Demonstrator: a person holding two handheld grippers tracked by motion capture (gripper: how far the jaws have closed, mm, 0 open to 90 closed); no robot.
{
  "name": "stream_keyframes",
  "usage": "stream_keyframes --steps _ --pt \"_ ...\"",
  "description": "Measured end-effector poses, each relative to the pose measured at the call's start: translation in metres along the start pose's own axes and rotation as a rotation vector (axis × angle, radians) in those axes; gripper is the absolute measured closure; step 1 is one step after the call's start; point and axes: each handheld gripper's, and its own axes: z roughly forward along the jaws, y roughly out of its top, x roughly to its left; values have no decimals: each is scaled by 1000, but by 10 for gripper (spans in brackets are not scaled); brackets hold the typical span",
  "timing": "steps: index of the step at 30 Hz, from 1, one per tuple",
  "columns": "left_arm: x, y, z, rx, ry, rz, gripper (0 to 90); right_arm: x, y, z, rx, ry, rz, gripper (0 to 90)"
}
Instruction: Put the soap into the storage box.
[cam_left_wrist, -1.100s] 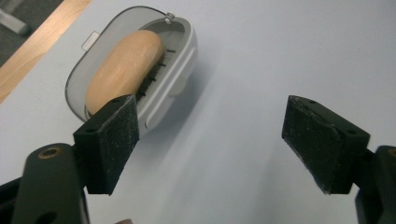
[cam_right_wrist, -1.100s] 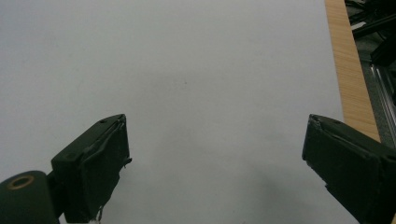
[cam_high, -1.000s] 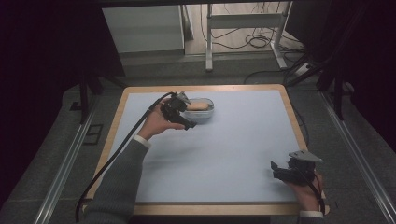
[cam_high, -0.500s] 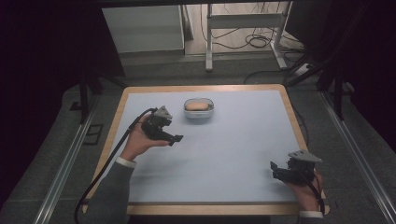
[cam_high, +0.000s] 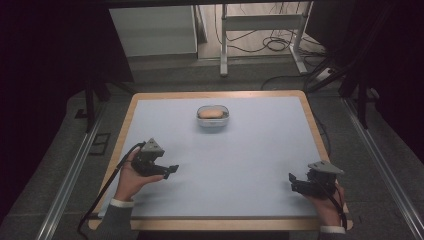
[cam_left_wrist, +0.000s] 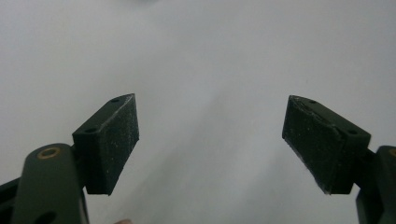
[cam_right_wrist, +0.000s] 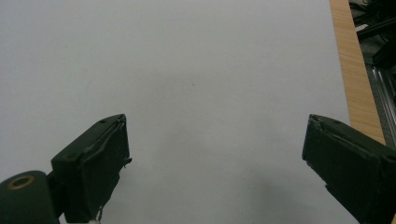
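A small clear bowl (cam_high: 213, 118) with a tan, bread-like lump (cam_high: 212, 113) inside stands at the far middle of the table. My left gripper (cam_high: 171, 170) is held low over the near left of the pale mat, far from the bowl. Its jaws stand wide apart with nothing between them; in the left gripper view the gripper (cam_left_wrist: 210, 140) looks down on bare mat. My right gripper (cam_high: 293, 181) rests at the near right corner, also open and empty, and in the right gripper view this gripper (cam_right_wrist: 215, 163) has only mat between its pads.
The table (cam_high: 131, 111) has a wooden rim around a pale blue-grey mat (cam_high: 260, 145). The rim shows at the right in the right gripper view, wood edge (cam_right_wrist: 357, 70). Metal rails (cam_high: 75, 165) run along both sides on the floor. Desk legs and cables (cam_high: 270, 45) lie beyond.
My left gripper has pulled back from the bowl toward the near left of the table, leaving the bowl in place. The right gripper has stayed still.
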Motion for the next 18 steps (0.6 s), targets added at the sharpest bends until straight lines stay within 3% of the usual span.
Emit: stream_keyframes --steps 2,7,18 --pt "0 -10 0 -4 -4 -22 188 0 0 0 1 1 -2 72" --pt "5 -17 -1 -6 17 -49 186 2 0 1 2 4 -4 72" --pt "6 -17 5 -1 16 -43 185 2 0 1 -3 4 -6 72"
